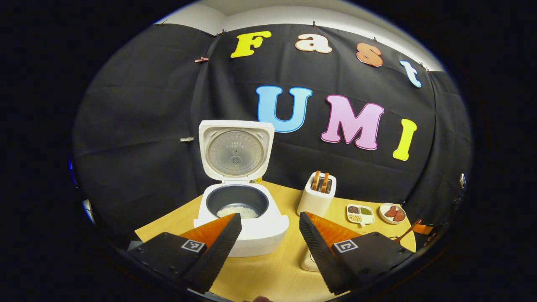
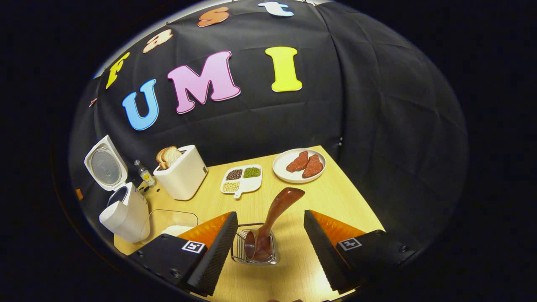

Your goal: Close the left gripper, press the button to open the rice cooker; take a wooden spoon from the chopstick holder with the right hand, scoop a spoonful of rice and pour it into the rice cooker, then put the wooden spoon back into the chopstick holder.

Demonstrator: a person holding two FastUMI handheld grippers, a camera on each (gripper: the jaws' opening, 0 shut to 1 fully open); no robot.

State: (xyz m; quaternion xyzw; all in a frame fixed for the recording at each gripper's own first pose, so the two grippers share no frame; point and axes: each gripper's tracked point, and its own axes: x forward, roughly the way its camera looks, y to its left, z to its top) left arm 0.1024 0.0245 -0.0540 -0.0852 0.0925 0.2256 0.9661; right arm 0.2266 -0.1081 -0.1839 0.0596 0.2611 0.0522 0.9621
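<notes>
Right claw wide above wooden spoon in chopstick holder, left claw wide, rice cooker open

Bright, even overhead light — sharp focus, soft shadows, strong fisheye bending.

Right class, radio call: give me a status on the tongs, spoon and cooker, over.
Left tongs open, facing the rice cooker, lid up, rice inside. Right tongs open over the chopstick holder, wooden spoon standing in it, ungripped. Nothing in the way.
</notes>
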